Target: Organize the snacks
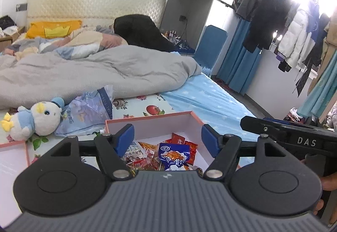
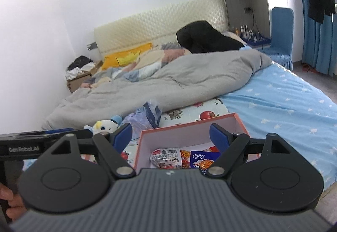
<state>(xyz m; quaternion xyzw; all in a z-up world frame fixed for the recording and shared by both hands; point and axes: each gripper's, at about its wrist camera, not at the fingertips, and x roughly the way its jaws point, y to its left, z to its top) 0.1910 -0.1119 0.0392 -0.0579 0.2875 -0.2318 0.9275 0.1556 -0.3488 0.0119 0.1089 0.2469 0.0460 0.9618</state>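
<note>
Both hand-held grippers hover over the pink-rimmed box [image 1: 151, 118] that sits on the bed [image 1: 210, 97]: the left hand-held gripper [image 1: 167, 137] has its blue pads spread wide with nothing between them, and the right hand-held gripper [image 2: 170, 137] is likewise spread and empty. Inside the box lies a loose heap of snacks, among them a blue-and-white packet [image 1: 175, 156], red sachets [image 1: 179, 140] toward the back, and a pale packet with a barcode [image 2: 166, 157] seen from the right wrist view. A second pink-edged tray [image 1: 12, 152] lies to the left, its contents out of sight. By my reading this is a pause between picks, no packet being in hand. The next move probably calls for lowering one pair of pads over a single packet on top of the heap, likely the blue-and-white one, and closing on its crimped edge so that neighbours are not dragged along. A plush bird [image 1: 35, 120] and a tissue pack [image 1: 88, 109] lie just beyond the box.
</note>
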